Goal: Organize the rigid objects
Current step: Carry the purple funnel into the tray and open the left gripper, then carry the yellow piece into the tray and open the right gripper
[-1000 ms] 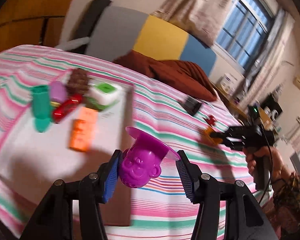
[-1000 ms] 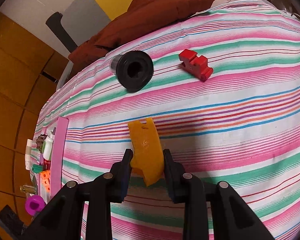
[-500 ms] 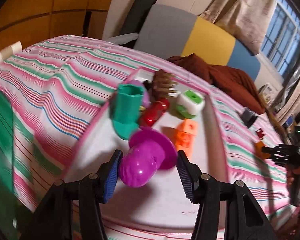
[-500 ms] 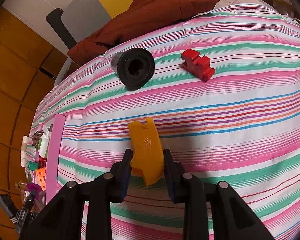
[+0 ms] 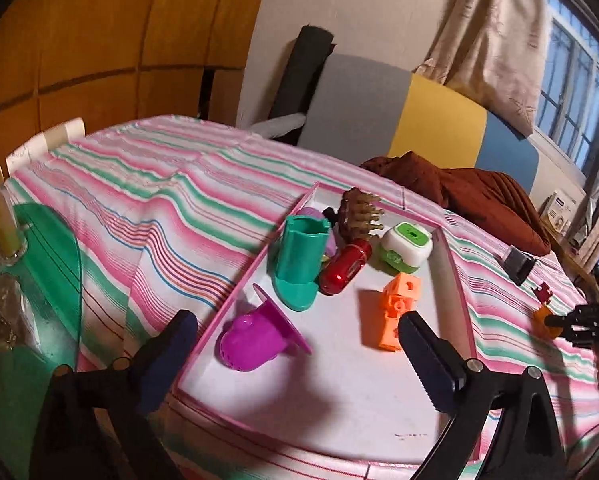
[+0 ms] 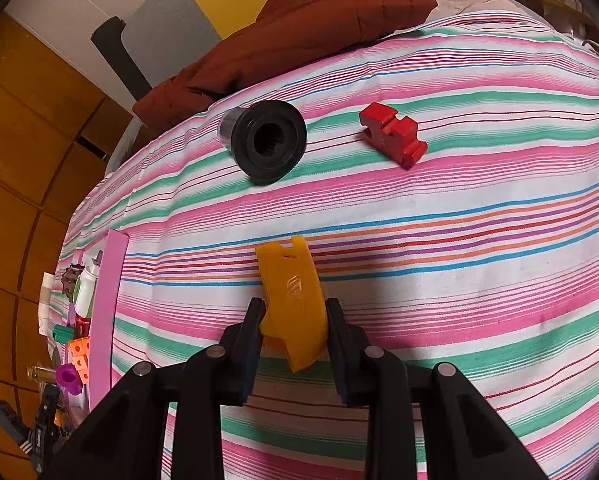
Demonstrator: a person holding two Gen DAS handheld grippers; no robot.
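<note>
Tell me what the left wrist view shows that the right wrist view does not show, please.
Only the left wrist view shows the open left gripper and the red toy car in the tray. Only the right wrist view shows the black cylinder's hollow end. Both show the purple toy in the tray and the orange piece in the right gripper.

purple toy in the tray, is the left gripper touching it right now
Apart. The left wrist view shows the left gripper wide open, and the purple toy lies on the tray with clear gaps to both fingers.
</note>
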